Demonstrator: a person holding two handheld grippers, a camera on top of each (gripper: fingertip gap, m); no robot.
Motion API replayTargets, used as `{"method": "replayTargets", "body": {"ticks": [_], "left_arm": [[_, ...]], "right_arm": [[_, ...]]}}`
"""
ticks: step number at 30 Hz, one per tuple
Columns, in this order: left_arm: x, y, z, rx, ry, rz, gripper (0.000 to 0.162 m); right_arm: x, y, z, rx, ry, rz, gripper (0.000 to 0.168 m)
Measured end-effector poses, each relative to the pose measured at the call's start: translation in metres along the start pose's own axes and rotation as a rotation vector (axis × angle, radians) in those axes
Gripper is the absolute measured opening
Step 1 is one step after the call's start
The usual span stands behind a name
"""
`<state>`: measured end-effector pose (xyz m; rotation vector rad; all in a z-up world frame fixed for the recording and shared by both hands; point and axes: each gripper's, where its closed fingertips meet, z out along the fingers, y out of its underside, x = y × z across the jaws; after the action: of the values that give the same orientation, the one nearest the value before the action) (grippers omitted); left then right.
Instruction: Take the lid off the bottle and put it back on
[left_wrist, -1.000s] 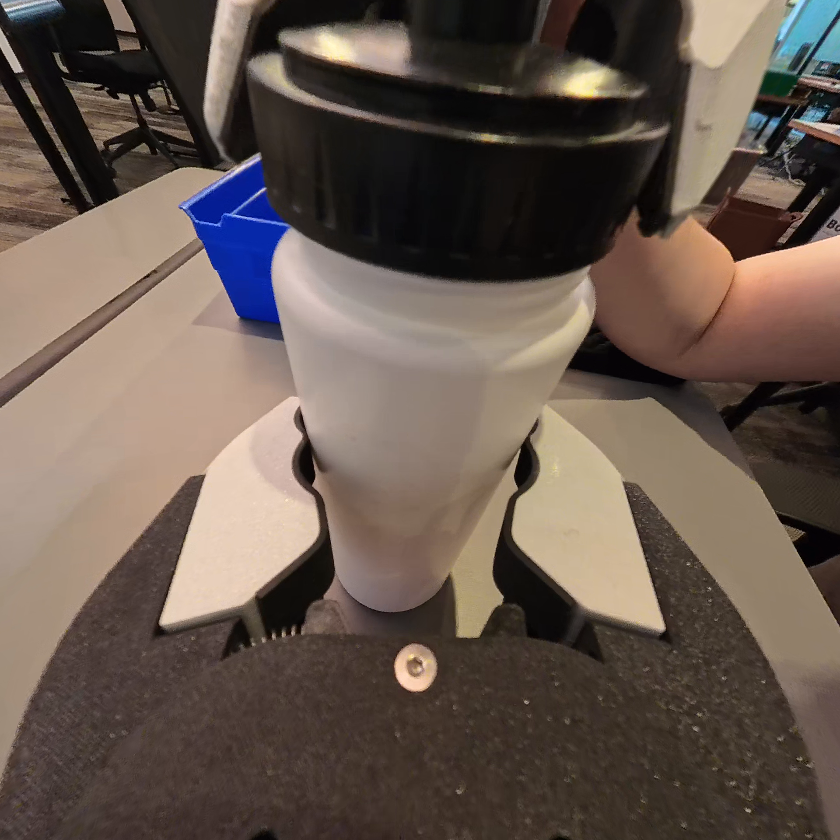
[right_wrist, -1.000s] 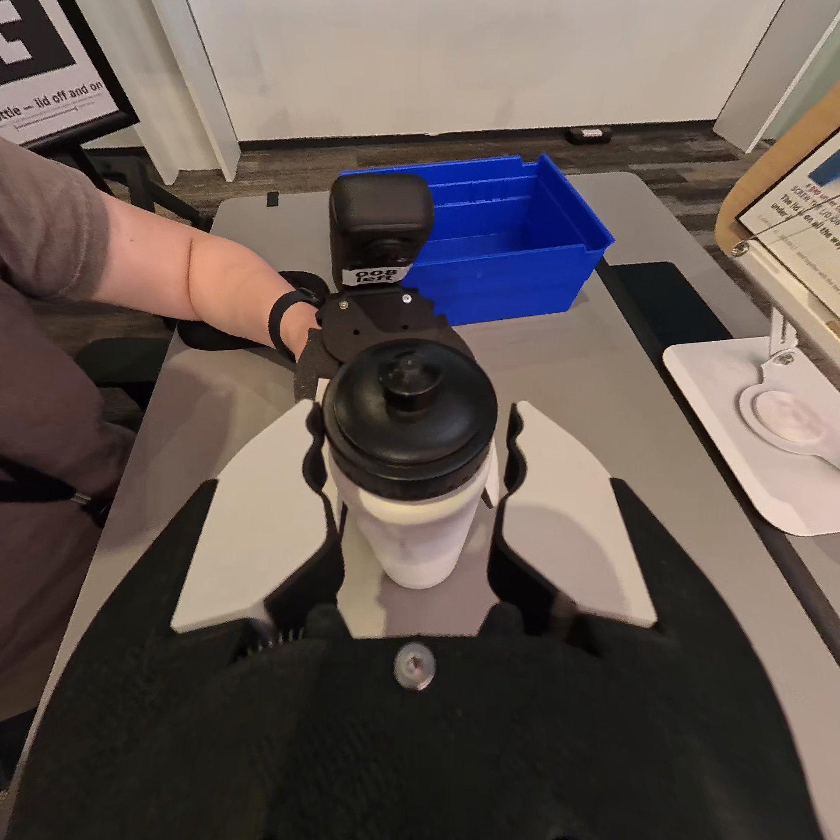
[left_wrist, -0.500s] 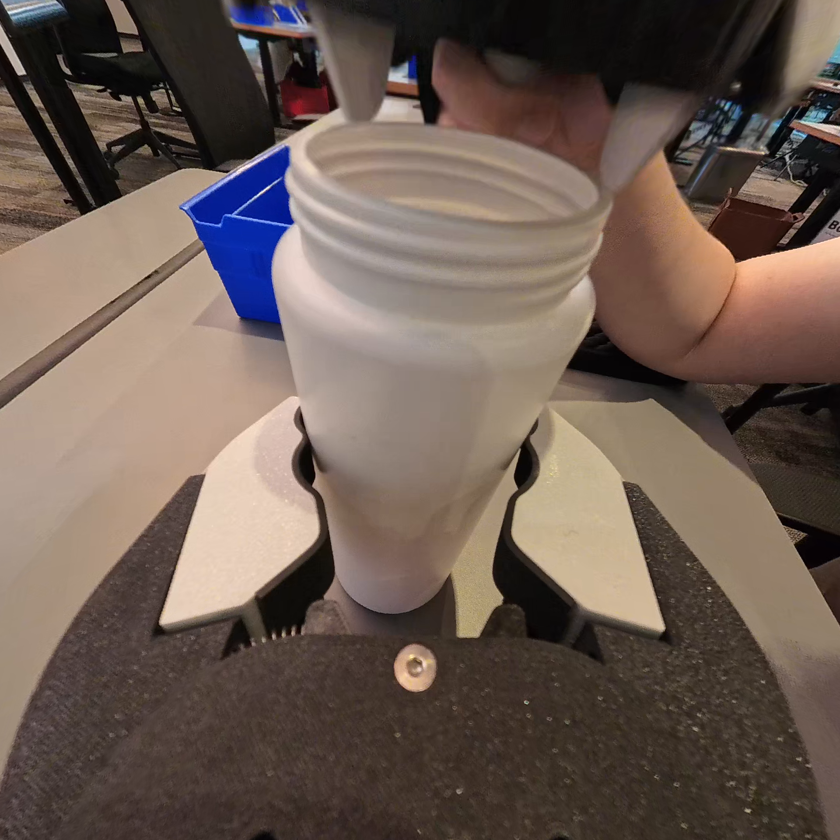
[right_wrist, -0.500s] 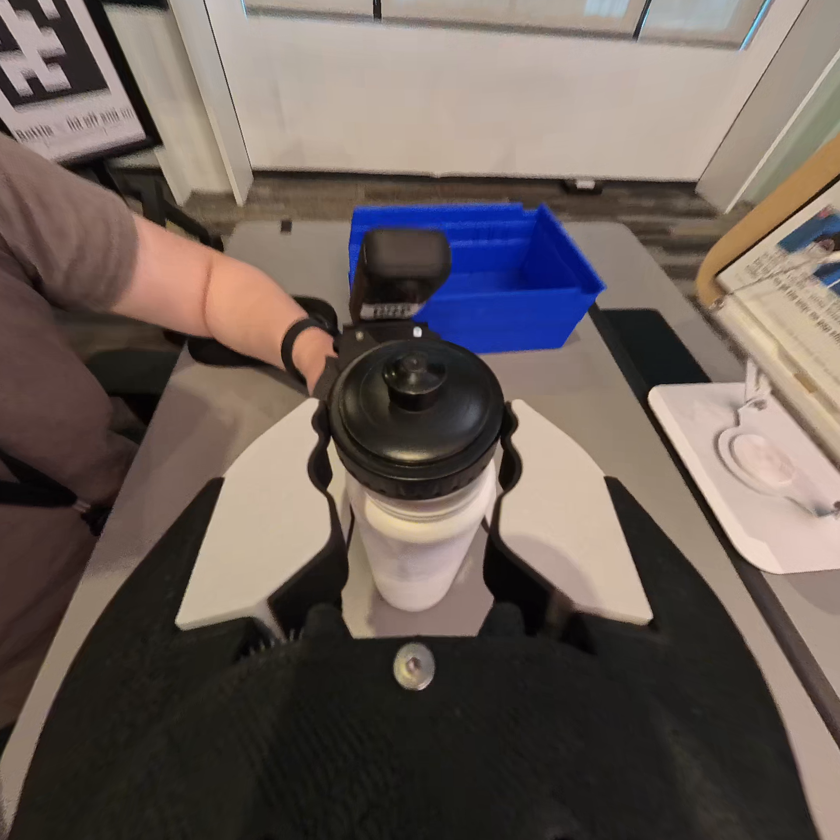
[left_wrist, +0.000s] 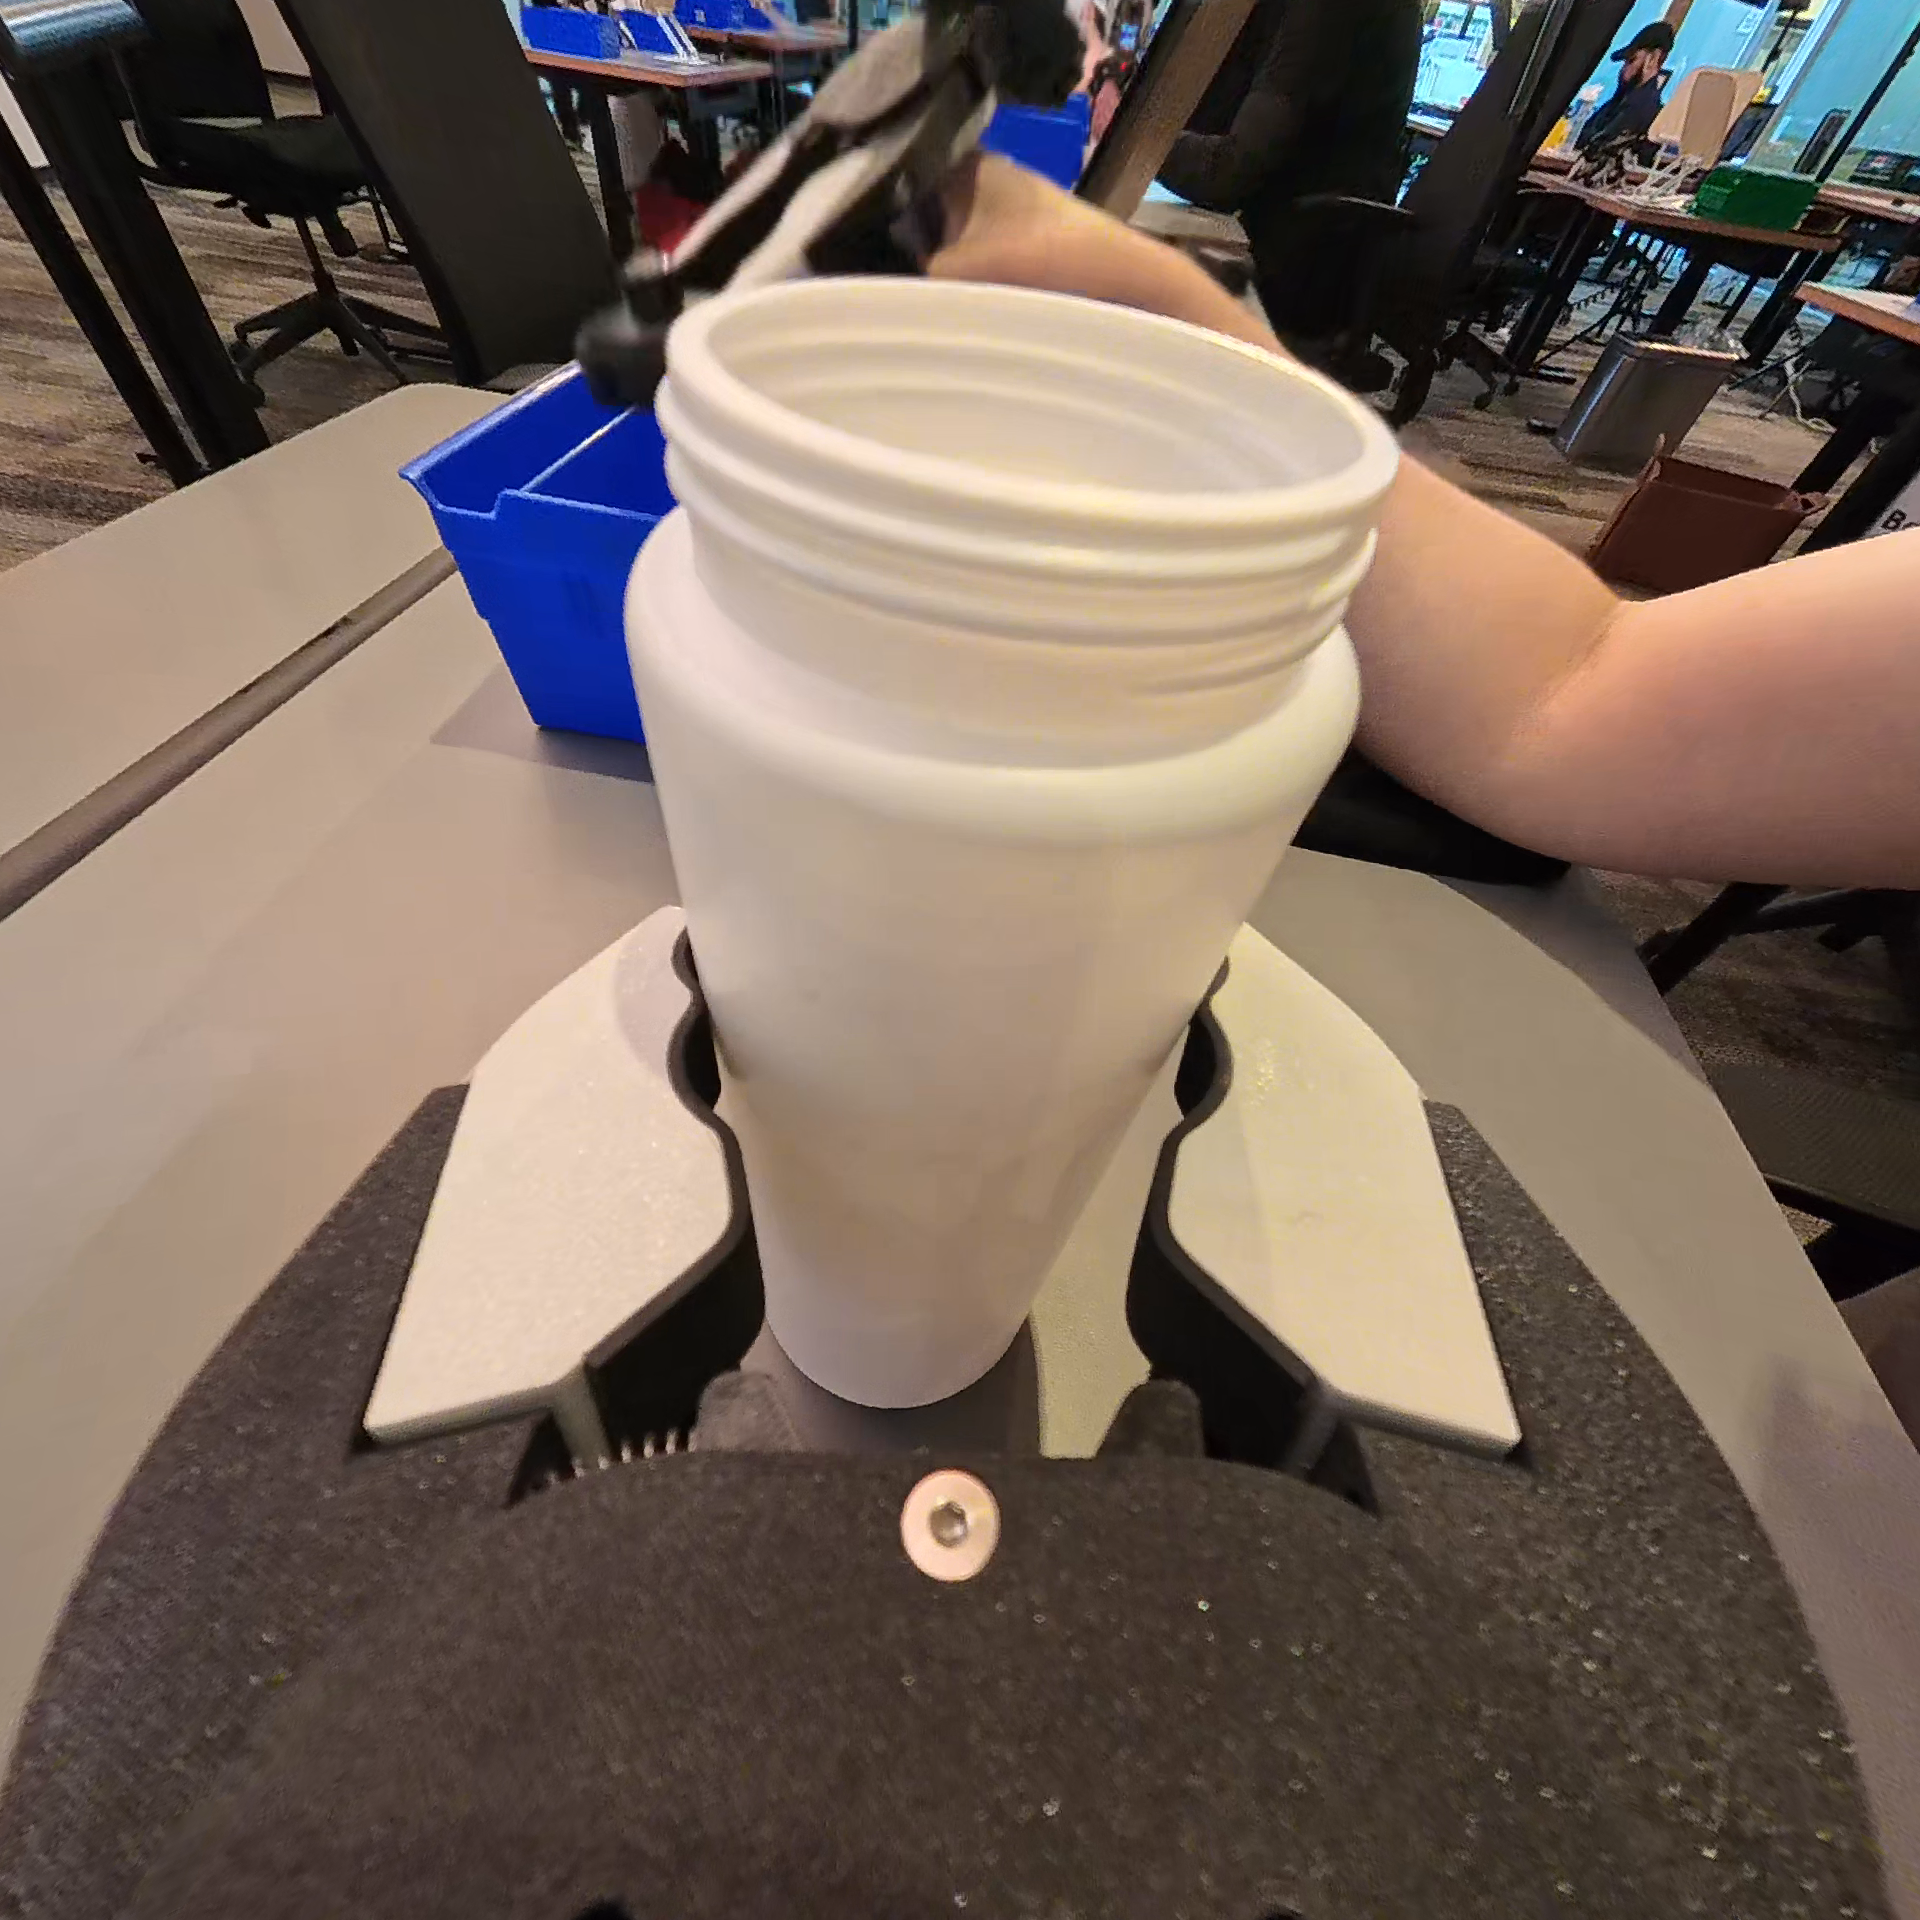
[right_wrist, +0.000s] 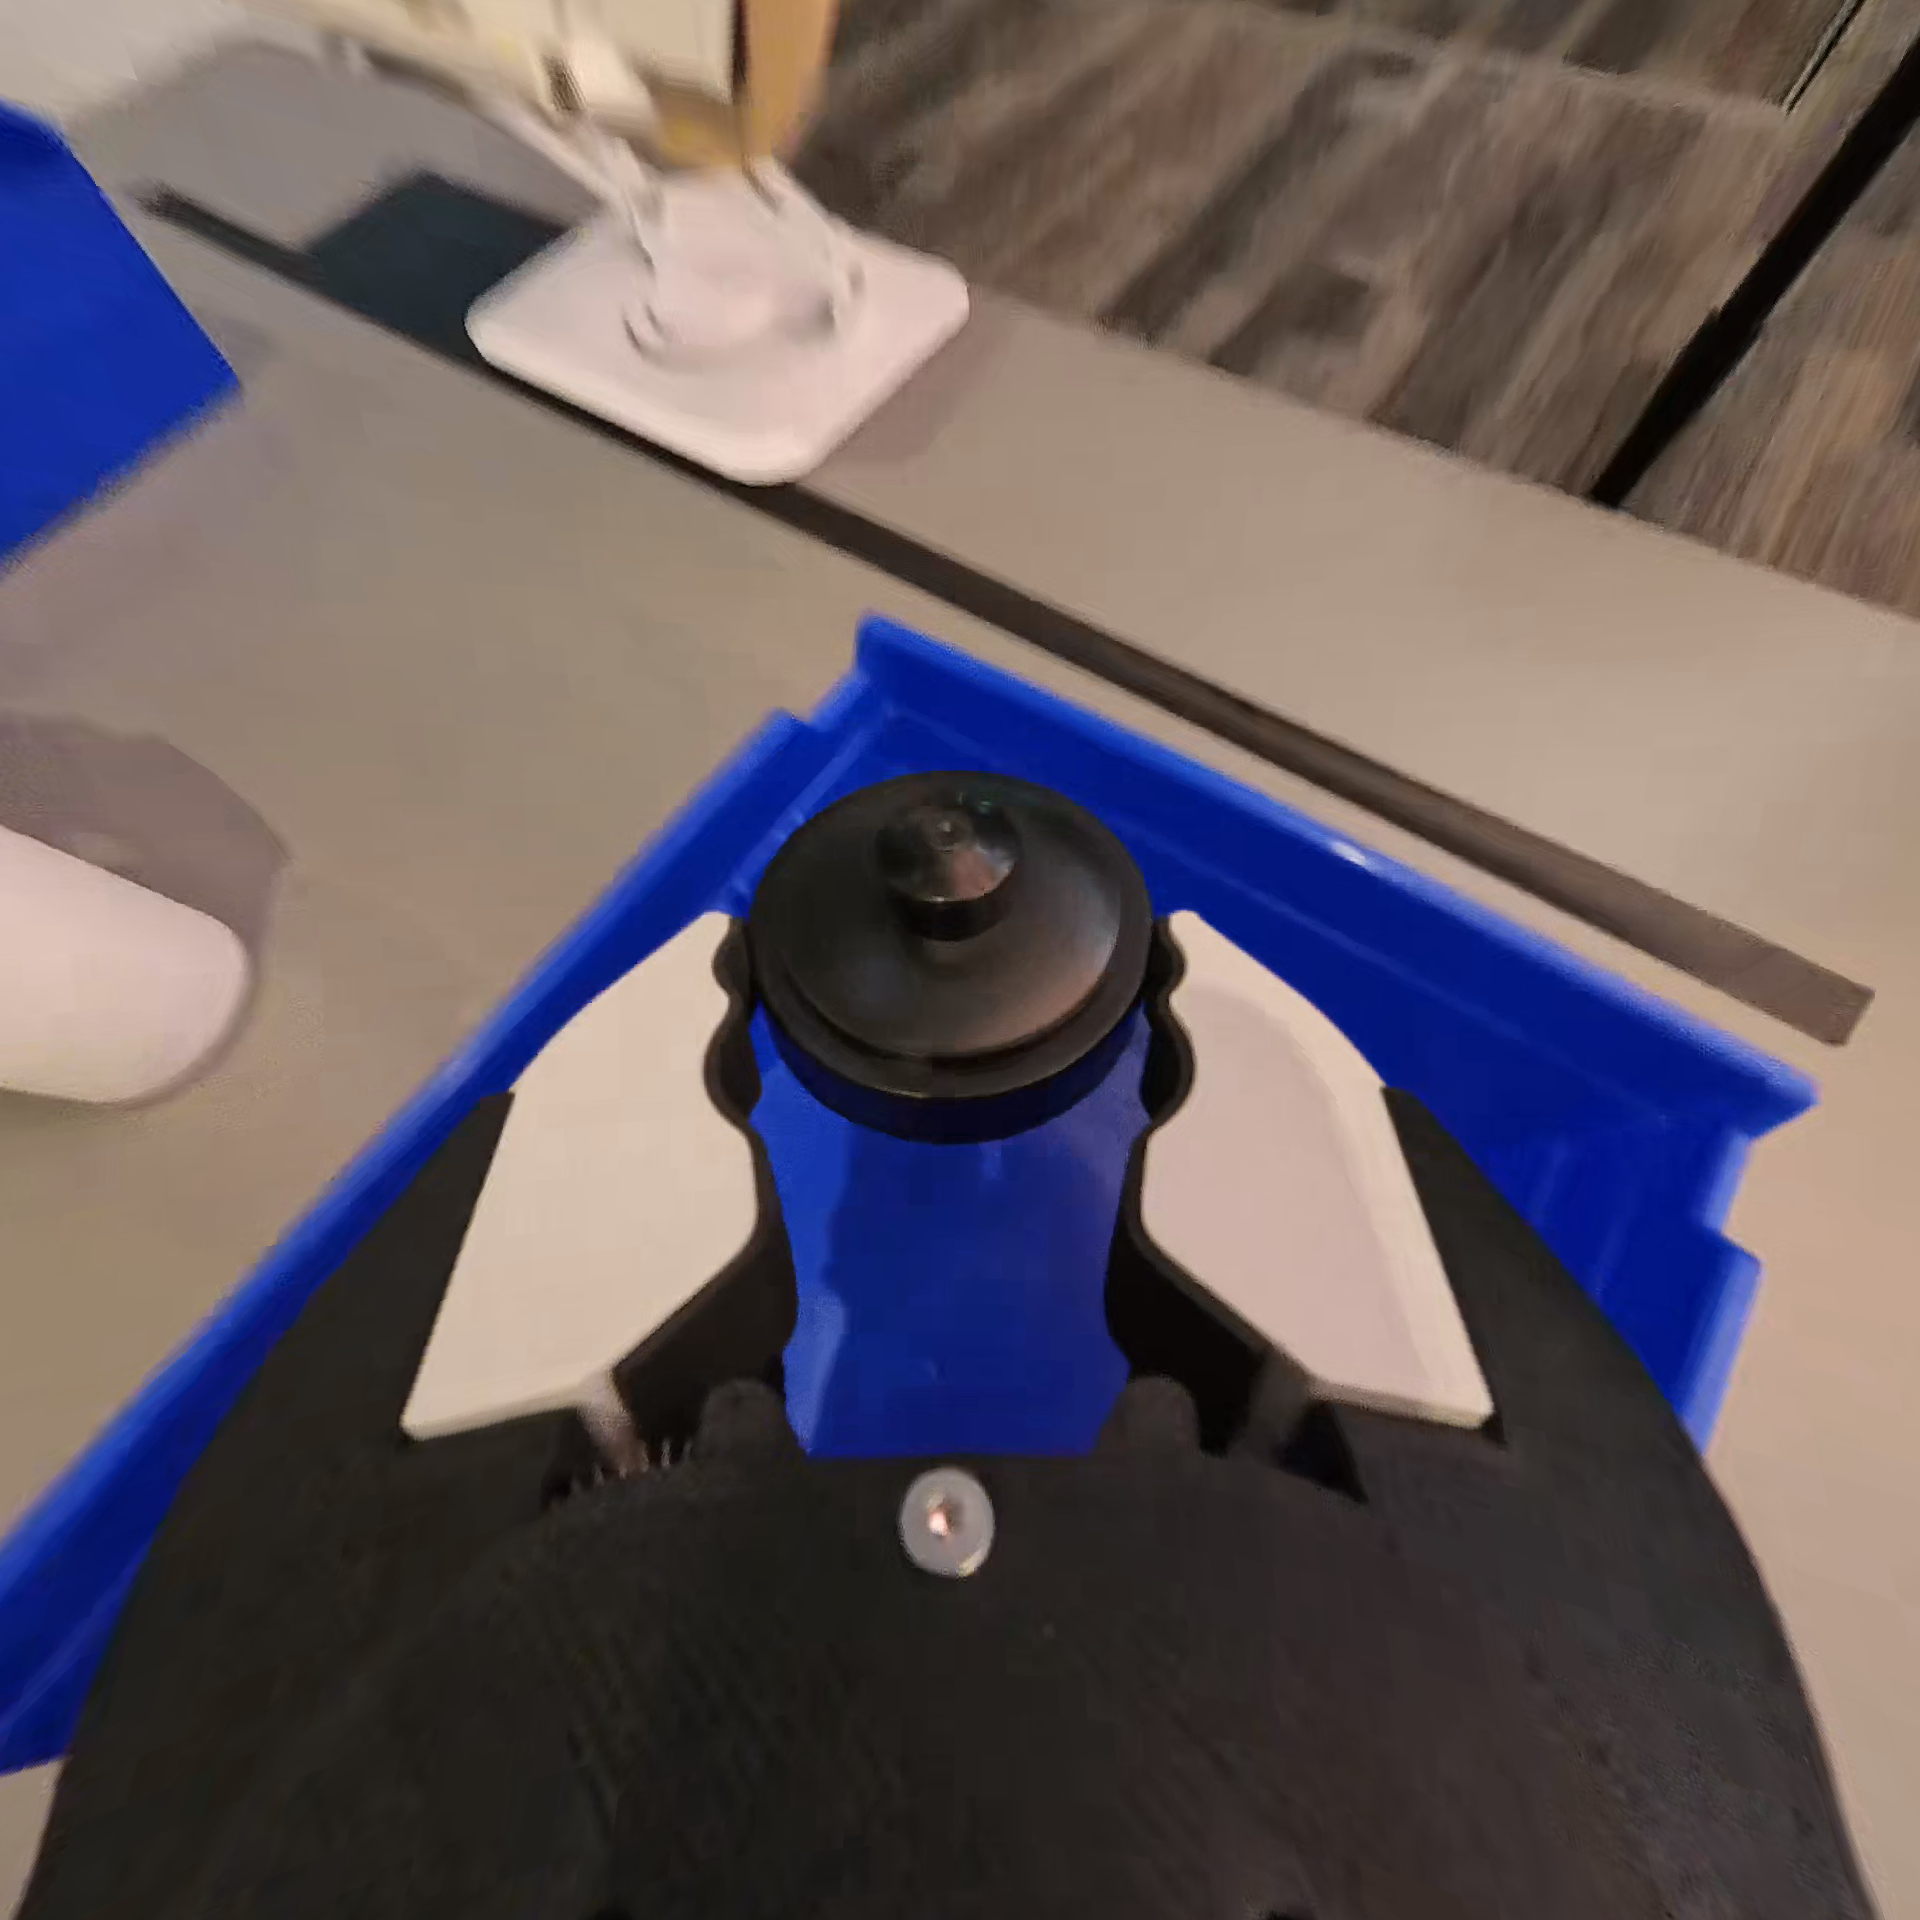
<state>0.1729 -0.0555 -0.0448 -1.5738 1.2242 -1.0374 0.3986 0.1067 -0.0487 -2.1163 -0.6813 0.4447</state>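
Note:
A white bottle (left_wrist: 966, 914) stands upright on the grey table, its threaded mouth open and uncapped. My left gripper (left_wrist: 951, 1049) is shut on the bottle's lower body. My right gripper (right_wrist: 948, 997) is shut on the black lid (right_wrist: 940, 956), which has a small spout on top, and holds it in the air above the blue bin (right_wrist: 1455, 1049). In the left wrist view the right gripper (left_wrist: 831, 218) shows blurred behind and above the bottle, to its left. The bottle's base (right_wrist: 94, 977) shows blurred at the left edge of the right wrist view.
A blue bin (left_wrist: 540, 582) sits on the table behind the bottle. A white stand base (right_wrist: 727, 343) sits near the table seam at the far side. A person's forearm (left_wrist: 1621, 707) reaches in from the right. Office chairs and desks stand beyond the table.
The lid came off the bottle. My right gripper lifted it and swung away with it until it hangs over the blue bin. My left gripper and the bottle stayed still.

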Motion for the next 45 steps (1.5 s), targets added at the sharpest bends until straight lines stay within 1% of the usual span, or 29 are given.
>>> {"method": "replayTargets", "body": {"ticks": [2, 6, 11, 16, 22, 24, 28, 32, 34, 37, 41, 43, 45], "left_arm": [[0.0, 0.0, 0.0, 0.001, 0.0, 0.0, 0.088], [0.0, 0.0, 0.0, 0.002, 0.003, 0.0, 0.088], [0.0, 0.0, 0.0, 0.001, 0.003, 0.001, 0.088], [0.0, 0.0, 0.0, 0.001, 0.001, 0.001, 0.088], [0.0, 0.0, 0.0, 0.004, 0.003, -0.001, 0.088], [0.001, 0.0, 0.0, 0.009, 0.009, -0.001, 0.088], [0.001, 0.0, 0.0, 0.021, 0.022, -0.003, 0.088], [0.0, 0.015, 0.004, -0.044, 0.044, -0.01, 0.088], [0.0, 0.02, 0.006, -0.055, 0.053, -0.01, 0.087], [0.0, 0.031, 0.01, -0.097, 0.064, -0.006, 0.086], [-0.001, 0.035, 0.011, -0.104, 0.066, -0.009, 0.085], [-0.005, 0.032, 0.009, -0.093, 0.055, -0.031, 0.085], [-0.01, 0.023, 0.003, -0.055, 0.044, -0.052, 0.084]], "right_arm": [[0.001, 0.022, 0.018, -0.094, -0.014, -0.015, 0.074], [-0.004, 0.054, 0.043, -0.232, -0.058, -0.055, 0.075], [-0.005, 0.082, 0.057, -0.364, -0.062, -0.114, 0.076], [-0.006, 0.094, 0.061, -0.421, -0.058, -0.151, 0.075], [-0.003, 0.092, 0.058, -0.411, -0.047, -0.147, 0.077], [-0.003, 0.084, 0.052, -0.383, -0.038, -0.157, 0.077], [-0.002, 0.056, 0.032, -0.291, 0.004, -0.175, 0.079], [-0.007, 0.025, 0.009, -0.187, 0.045, -0.205, 0.077], [-0.014, 0.009, 0.0, -0.136, 0.059, -0.238, 0.078], [-0.029, -0.021, -0.014, -0.041, 0.093, -0.313, 0.077], [-0.051, -0.069, -0.04, 0.123, 0.225, -0.467, 0.076], [-0.071, -0.088, -0.051, 0.197, 0.232, -0.512, 0.076], [-0.1, -0.102, -0.056, 0.27, 0.169, -0.538, 0.076]]}}
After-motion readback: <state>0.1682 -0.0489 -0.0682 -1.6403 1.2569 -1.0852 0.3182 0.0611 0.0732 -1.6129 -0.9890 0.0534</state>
